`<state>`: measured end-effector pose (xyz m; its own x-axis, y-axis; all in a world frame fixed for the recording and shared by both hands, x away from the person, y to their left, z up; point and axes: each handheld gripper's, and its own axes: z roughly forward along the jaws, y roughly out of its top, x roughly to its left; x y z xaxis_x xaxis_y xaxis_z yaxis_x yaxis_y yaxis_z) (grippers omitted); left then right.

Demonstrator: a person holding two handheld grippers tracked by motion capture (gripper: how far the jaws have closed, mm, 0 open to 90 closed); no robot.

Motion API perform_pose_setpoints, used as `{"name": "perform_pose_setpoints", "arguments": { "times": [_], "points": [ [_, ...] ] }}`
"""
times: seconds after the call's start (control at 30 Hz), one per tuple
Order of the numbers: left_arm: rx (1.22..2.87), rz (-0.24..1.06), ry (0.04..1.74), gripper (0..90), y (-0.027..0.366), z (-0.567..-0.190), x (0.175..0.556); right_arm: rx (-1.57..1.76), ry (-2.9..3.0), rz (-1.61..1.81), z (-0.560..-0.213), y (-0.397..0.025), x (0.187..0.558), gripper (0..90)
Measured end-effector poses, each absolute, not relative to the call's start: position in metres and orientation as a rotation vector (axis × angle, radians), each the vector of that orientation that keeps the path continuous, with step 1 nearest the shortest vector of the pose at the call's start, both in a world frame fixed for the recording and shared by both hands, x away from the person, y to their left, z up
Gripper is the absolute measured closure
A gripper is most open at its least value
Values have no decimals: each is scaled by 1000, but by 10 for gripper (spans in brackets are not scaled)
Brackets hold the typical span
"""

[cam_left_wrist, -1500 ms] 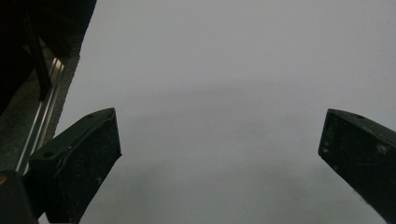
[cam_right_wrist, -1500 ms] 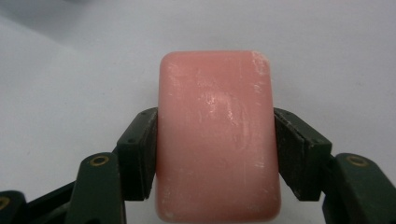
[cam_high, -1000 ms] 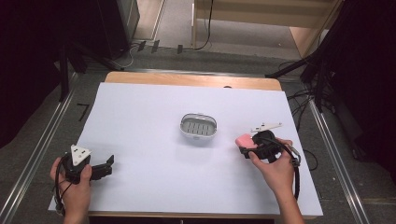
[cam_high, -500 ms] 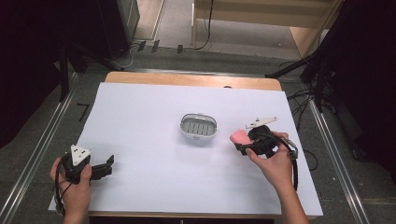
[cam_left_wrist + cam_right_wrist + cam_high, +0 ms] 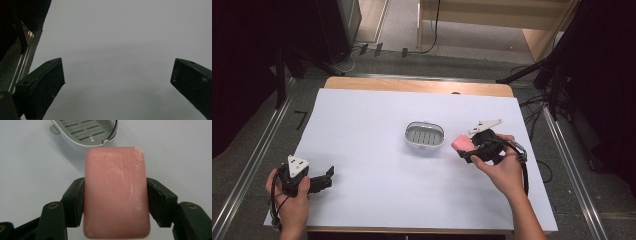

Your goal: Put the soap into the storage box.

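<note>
1. A big white table (image 5: 377, 130) sits under the camera. A person's two hands come in from the bottom.
2. The right hand (image 5: 502, 170) holds the right gripper (image 5: 464, 150). It is on the right side of the table.
3. This gripper squeezes a pink soap (image 5: 460, 142). In the right gripper view, one black jaw presses on each long side of the soap (image 5: 116, 192).
4. The soap is flat with round corners. It has some white scuff marks on top.
5. The soap is held up off the table. It is just beside the dish (image 5: 425, 136), on its right side.
6. The dish is white with a grey tray with slots inside it. It sits near the middle of the table. Nothing is in it.
7. In the right gripper view, the dish (image 5: 75, 138) is just past the far end of the soap. I cannot tell if they touch.
8. The left hand (image 5: 292, 200) holds the left gripper (image 5: 328, 176). It is near the front left corner of the table, well away from the dish.
9. The left gripper's jaws are spread wide, with just bare white table (image 5: 120, 50) between them.
10. A grey plate with three corners sits on top of each gripper.
11. Grey floor (image 5: 257, 135) and metal rails (image 5: 247, 175) run along the sides of the table.
</note>
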<state>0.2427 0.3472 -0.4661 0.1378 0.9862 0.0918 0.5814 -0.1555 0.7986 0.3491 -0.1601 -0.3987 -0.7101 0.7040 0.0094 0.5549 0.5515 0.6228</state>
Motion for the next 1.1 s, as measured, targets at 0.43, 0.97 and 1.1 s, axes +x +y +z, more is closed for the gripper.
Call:
{"name": "perform_pose_setpoints", "arguments": {
  "times": [0.43, 0.97, 1.1],
  "points": [
    [1815, 858, 1506, 0, 347, -466, 243, 961, 2596, 929, -388, -145, 356, 387],
    [1811, 856, 1507, 0, 347, -466, 243, 796, 2686, 971, -387, -110, 371, 387],
    [1811, 857, 1507, 0, 347, -466, 243, 762, 2694, 961, -390, -104, 375, 387]
  ]
}}
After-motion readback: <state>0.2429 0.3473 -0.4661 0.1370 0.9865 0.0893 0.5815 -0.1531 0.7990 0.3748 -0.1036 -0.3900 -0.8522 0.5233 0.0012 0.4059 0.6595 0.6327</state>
